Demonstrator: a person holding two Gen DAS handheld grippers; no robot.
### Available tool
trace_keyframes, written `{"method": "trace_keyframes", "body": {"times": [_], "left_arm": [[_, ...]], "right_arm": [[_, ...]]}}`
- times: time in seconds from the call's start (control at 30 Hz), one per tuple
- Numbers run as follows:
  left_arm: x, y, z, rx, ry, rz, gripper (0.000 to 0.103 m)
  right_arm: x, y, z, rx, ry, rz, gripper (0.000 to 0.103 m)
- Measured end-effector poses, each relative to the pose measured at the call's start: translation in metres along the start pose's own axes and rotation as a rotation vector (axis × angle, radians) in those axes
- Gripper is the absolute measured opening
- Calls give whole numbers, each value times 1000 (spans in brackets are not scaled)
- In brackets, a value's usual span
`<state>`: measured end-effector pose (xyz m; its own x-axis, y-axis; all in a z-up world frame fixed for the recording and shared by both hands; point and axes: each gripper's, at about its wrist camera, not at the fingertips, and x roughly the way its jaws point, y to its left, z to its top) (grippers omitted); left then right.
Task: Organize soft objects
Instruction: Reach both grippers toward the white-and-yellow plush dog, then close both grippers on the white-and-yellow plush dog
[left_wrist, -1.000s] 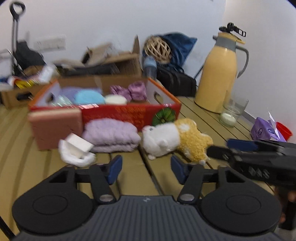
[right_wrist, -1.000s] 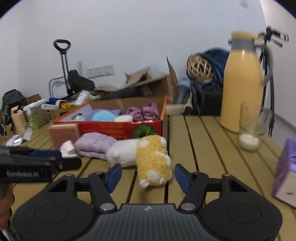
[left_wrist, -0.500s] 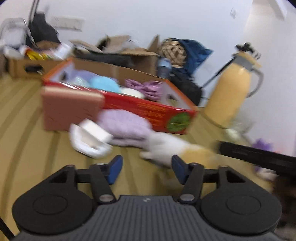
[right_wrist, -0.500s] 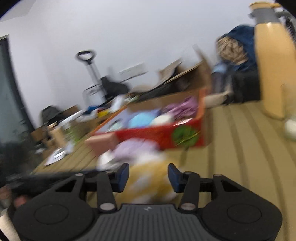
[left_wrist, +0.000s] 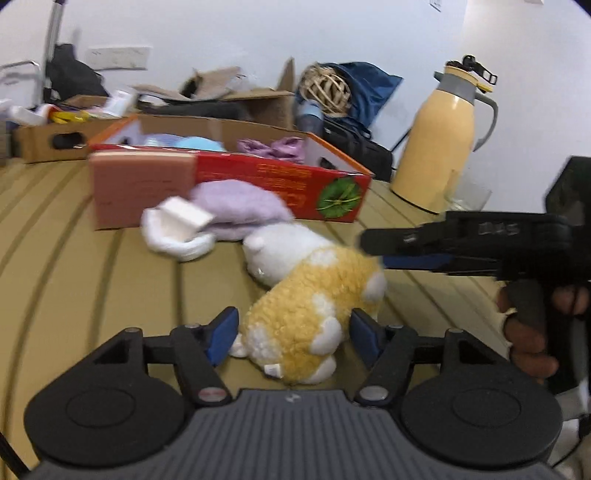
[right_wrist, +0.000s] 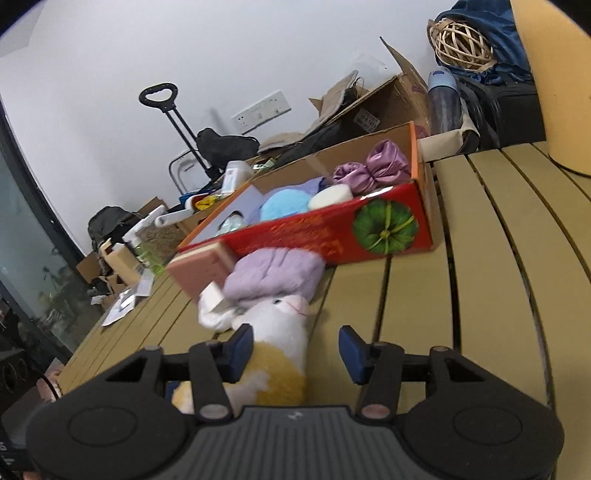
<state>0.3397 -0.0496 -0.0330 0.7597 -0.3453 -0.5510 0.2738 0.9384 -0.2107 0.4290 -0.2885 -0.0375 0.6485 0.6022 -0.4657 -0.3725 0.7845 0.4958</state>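
Both grippers, left gripper (left_wrist: 291, 334) and right gripper (right_wrist: 295, 349), are matte black with blue fingertip pads, silver pivot screws and a ribbed grey base.

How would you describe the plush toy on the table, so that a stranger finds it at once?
Find the red cardboard box on the slatted wooden table. In front of it lie a lilac towel and a white sock. Nearest the camera lies the plush toy, the only fluffy yellow-and-white animal.

Even, soft indoor light; heavy fisheye bending at edges, dark corners, slight motion blur throughout.
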Motion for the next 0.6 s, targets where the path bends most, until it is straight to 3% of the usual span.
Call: {"method": "trace_keyframes", "body": {"times": [0.1, 0.2, 0.3, 0.33, 0.4, 0.47, 0.6], "left_arm": [[-21, 11, -3, -50, -15, -1, 69], [-32, 21, -2, -113, -22, -1, 69], [-29, 18, -1, -158, 2, -5, 67], [-27, 15, 0, -154, 8, 11, 59], [-20, 9, 0, -132, -2, -4, 53], [-15, 9, 2, -139, -1, -28, 38], [-8, 13, 3, -154, -15, -43, 37]], "right_arm": [[-16, 7, -15, 53, -26, 39, 58], [-8, 22, -18, 28, -7, 70, 61], [11, 38, -18, -70, 10, 13, 59], [16, 42, -20, -112, 12, -35, 63], [11, 44, -23, -95, 1, -15, 50], [3, 44, -27, -69, -17, -46, 49], [-4, 37, -34, -14, -28, -47, 49]]}}
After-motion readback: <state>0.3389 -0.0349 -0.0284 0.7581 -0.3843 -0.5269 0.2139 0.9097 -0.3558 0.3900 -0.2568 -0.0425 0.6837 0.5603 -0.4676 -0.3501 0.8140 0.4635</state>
